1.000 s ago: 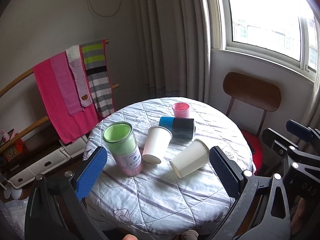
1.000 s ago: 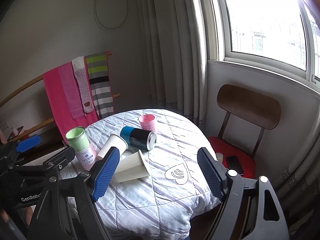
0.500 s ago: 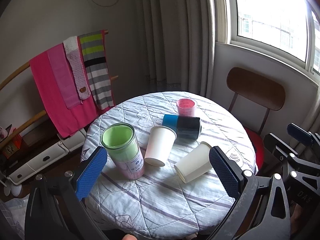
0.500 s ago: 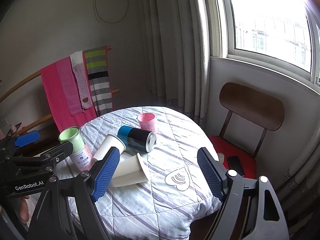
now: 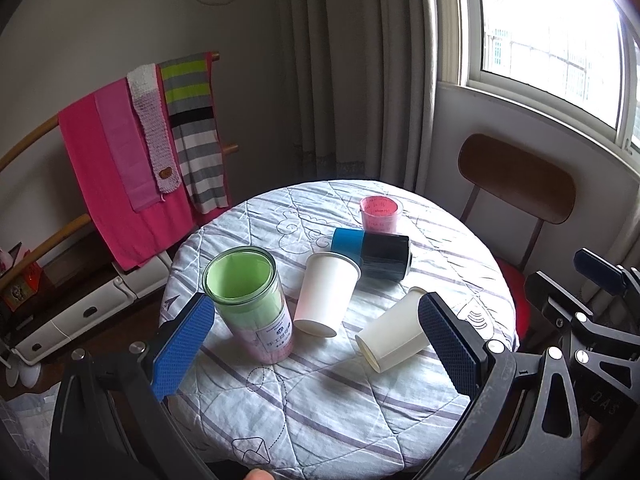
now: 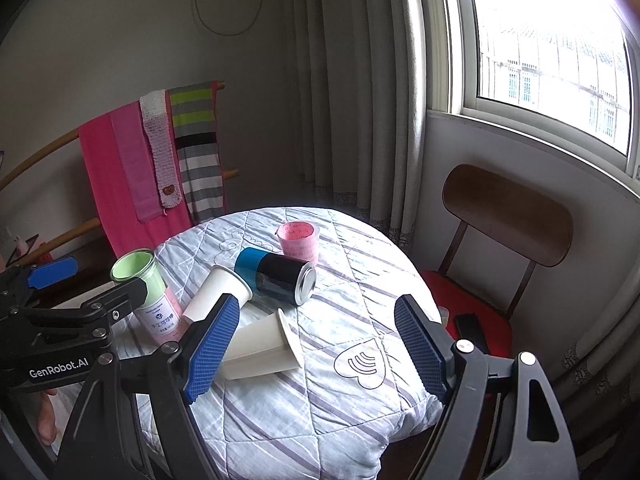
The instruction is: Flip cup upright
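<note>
Both claws hang spread wide and empty above the near edge of the round table (image 5: pixel 320 420): the left gripper (image 5: pixel 316 356) fills the bottom of its own view, the right gripper (image 6: pixel 316 350) the bottom of its own, and neither touches anything. On the striped quilted cloth, a white paper cup (image 5: pixel 390 334) lies on its side at lower right of centre in the left view, mouth turned toward the camera, partly behind the right blue pad. A second white paper cup (image 5: pixel 326 294) lies tipped at frame centre, leaning against a blue and black can (image 5: pixel 374 252) that also lies on its side. A green and pink tumbler (image 5: pixel 250 306) stands upright at centre left. A pink cup (image 5: pixel 379 214) stands upright behind the can. A wooden chair (image 6: pixel 508 216) sits at right below the window.
</note>
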A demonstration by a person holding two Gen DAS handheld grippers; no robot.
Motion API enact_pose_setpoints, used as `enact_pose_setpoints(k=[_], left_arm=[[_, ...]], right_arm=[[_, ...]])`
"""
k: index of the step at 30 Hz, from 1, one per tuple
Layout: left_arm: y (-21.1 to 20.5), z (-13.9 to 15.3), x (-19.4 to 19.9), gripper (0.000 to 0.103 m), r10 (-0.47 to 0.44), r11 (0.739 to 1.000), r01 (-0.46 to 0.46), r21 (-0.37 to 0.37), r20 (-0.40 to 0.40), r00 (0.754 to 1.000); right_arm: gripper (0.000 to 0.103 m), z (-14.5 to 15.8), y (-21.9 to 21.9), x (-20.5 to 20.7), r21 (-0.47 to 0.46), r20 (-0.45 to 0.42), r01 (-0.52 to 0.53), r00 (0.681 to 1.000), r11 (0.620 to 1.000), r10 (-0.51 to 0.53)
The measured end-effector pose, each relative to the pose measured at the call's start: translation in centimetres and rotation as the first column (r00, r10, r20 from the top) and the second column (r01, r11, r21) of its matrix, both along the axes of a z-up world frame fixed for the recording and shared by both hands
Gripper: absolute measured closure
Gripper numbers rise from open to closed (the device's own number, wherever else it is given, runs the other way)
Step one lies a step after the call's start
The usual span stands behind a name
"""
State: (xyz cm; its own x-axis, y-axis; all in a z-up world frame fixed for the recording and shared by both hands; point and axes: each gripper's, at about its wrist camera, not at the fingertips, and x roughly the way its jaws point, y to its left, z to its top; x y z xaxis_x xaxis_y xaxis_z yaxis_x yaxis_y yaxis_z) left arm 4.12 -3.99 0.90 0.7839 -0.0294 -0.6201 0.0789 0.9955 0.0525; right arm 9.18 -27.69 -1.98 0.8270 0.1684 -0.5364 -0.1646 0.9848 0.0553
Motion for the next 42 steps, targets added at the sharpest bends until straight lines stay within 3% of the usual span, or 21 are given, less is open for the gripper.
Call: enact_pose_setpoints(k=[8, 18, 27, 42], left_arm=[[-0.2, 0.6, -0.8, 0.000, -0.018, 1.000, 0.018, -0.004, 0.024, 1.000], [-0.7, 2.2, -3.5, 0.000, -0.048, 0.999, 0.047, 0.012, 0.131, 0.990], [-0.3, 3.1, -5.5, 0.000, -0.049, 0.999, 0.051, -0.005, 0.168, 0.985], [1.1, 4.2, -9.5, 0.000, -0.022, 0.999, 0.035, -0.039, 0.307, 0.952]], right_arm=[[0.022, 0.6, 0.0, -0.4, -0.011, 0.014, 0.015, 1.000, 1.000, -0.015], [0.022, 1.4, -0.5, -1.9, 0.013, 0.104, 0.038, 0.994, 0.999, -0.039], [0.022, 2.3, -0.2, -4.3, -0.005, 0.165, 0.061, 0.985, 0.998, -0.059], [0.022, 3.3, 0.8, -8.0, -0.004, 0.277, 0.094, 0.957, 0.996, -0.089]])
